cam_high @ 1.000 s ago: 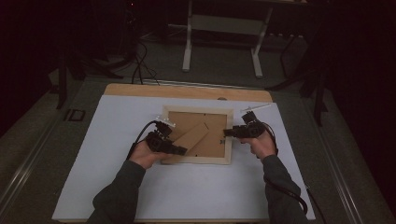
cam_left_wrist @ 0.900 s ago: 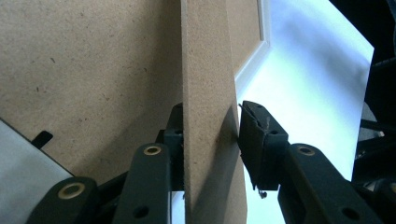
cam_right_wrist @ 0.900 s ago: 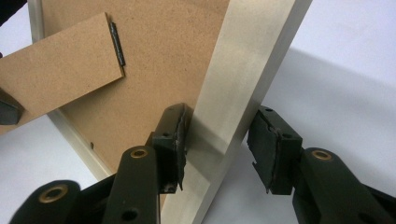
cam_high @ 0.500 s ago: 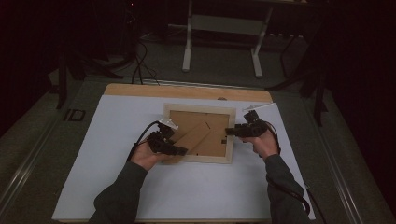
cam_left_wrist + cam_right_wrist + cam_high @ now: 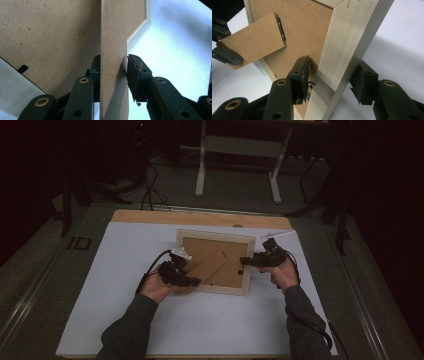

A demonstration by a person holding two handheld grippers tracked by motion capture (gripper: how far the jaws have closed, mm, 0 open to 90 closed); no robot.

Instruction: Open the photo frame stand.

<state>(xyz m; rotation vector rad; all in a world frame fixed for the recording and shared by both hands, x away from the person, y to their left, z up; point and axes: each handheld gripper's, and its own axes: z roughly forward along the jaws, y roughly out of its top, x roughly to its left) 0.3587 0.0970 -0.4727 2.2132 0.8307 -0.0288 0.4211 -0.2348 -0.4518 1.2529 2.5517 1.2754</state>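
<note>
A pale wooden picture frame lies face down on the white sheet, its brown backing board up. The hinged brown stand is lifted off the backing. My left gripper has just been closing and is shut on the stand, with both pads against its faces at the free end. My right gripper straddles the frame's right rail. Its jaws have just been opening, and the inner pad stands clear of the wood. The left gripper's jaw shows on the stand's end.
The white sheet covers a wooden table whose far edge shows bare. A small white scrap lies by the frame's far right corner. Metal stand legs and cables are on the dark floor behind.
Both hands have kept their places at the frame. The left gripper's jaws have drawn in on the stand. The right gripper's jaws stand a little wider around the rail.
</note>
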